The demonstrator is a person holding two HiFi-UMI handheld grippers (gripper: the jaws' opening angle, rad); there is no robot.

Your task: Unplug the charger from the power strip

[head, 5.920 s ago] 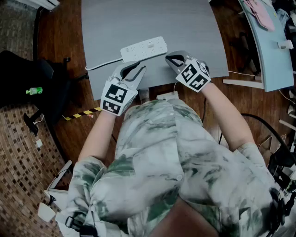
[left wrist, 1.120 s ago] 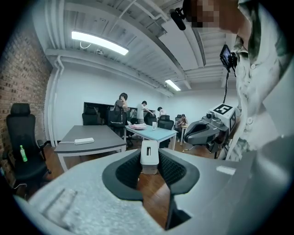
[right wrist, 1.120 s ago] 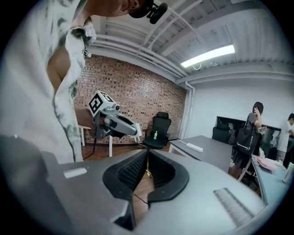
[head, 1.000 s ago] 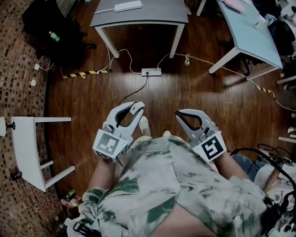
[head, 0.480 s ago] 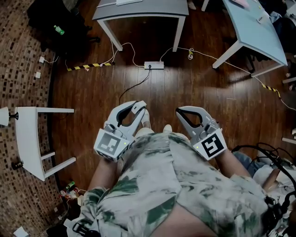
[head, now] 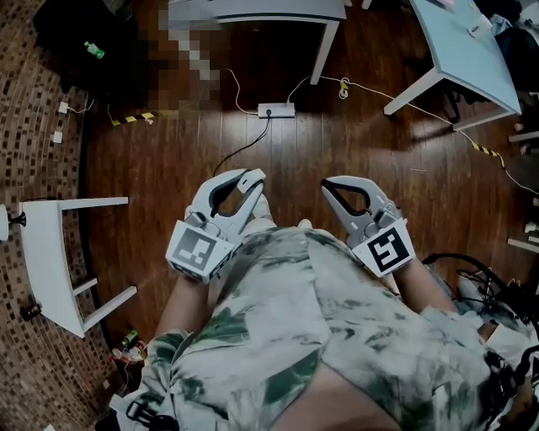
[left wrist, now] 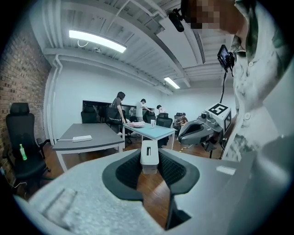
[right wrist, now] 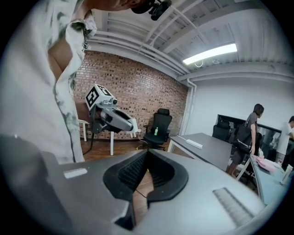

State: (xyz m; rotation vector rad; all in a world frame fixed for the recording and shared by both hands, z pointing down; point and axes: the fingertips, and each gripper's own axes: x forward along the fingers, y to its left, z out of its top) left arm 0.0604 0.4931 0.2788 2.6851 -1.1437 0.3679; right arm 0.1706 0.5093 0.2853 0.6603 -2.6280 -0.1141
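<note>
From the head view, the person stands on a wood floor (head: 168, 168) and looks down. The left gripper (head: 242, 187) holds a small white charger (head: 253, 177) at its tip, up in the air near the person's tummy. The right gripper (head: 330, 188) is beside it, and its jaws are closed. Each gripper has a cube (head: 195, 250) with black and white squares on it. At the top stands a grey table (head: 278, 10). On the floor near it lies a white box (head: 276, 110) with cords. A green bottle (head: 93, 50) sits on a black chair (head: 59, 34). I cannot tell what is in the bottle.

In the left gripper view, the jaws pinch the charger from both sides. It stands upright between the dark pads. The white power strip (left wrist: 81, 138) lies on the grey table, well apart from the charger. Some people (left wrist: 120, 103) stand at the back of the room.

In the right gripper view, the jaws are pressed together with nothing between them. The power strip lies on the grey table far off. The green bottle is on the black chair by a brick wall (right wrist: 138, 92).
</note>
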